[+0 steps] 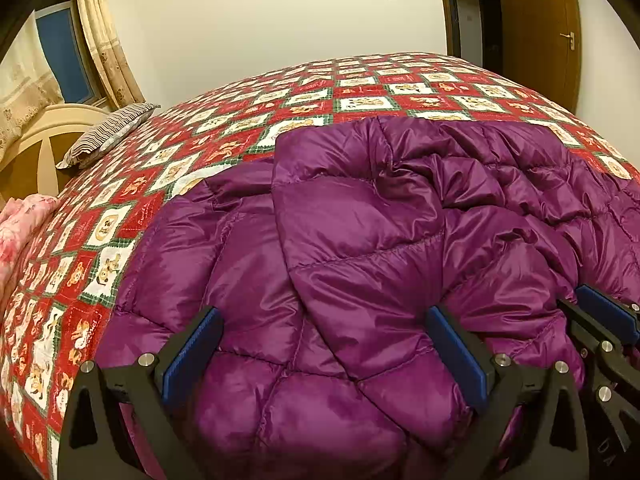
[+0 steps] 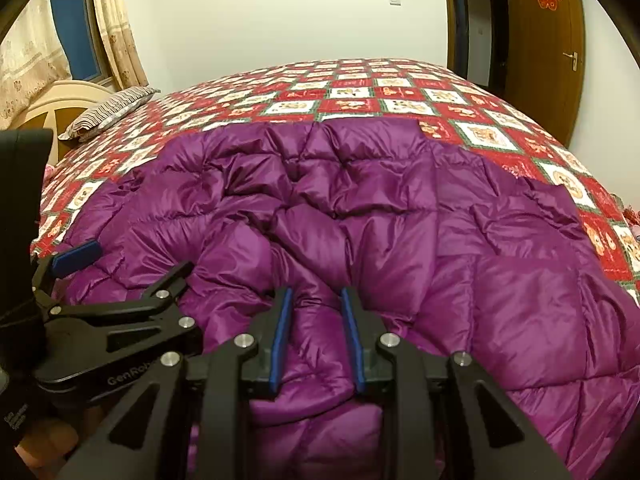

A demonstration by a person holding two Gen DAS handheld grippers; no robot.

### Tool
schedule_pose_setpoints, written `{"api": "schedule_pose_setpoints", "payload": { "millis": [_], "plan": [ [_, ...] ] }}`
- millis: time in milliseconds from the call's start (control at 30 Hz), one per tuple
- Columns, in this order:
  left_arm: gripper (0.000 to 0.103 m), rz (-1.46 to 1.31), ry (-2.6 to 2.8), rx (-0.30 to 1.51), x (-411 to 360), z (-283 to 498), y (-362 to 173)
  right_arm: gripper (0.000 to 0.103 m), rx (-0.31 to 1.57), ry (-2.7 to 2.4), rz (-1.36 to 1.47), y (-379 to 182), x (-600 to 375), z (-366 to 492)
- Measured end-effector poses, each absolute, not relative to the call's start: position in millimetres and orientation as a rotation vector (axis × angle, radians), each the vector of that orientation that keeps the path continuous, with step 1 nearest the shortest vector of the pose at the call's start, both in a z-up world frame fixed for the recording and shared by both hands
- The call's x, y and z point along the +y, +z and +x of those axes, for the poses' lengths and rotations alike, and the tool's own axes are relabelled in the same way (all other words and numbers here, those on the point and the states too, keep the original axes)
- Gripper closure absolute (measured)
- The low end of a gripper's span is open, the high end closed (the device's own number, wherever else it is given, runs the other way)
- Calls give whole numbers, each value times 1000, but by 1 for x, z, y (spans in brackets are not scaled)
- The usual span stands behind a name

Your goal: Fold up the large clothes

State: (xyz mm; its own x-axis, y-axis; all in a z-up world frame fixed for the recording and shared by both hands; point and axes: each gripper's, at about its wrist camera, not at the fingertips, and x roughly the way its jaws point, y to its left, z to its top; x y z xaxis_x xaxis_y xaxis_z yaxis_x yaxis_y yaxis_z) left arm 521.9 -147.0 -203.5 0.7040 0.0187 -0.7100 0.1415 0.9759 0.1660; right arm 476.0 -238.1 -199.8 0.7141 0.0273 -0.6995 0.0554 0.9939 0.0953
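While the puffy purple quilted down coat [image 1: 360, 240] lay spread on the red patchwork bedspread [image 1: 360, 92], the left gripper [image 1: 324, 344] hovered wide apart over it; the right gripper [image 2: 316, 340], narrower, gripped nothing.

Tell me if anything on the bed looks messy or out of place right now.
The purple down jacket is the odd thing: it lies rumpled on the patchwork bedspread, one flap folded diagonally across its middle. Both the left gripper and right gripper hover open over it. Nothing looks torn or spilled.
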Motion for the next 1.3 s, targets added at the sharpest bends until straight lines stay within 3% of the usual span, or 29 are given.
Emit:
{"api": "schedule_pose_setpoints", "payload": {
  "millis": [1300],
  "plan": [
    [1,225,-70,803,-144,523,-199,74,781,-15,103,-200,-238,477]
  ]
}}
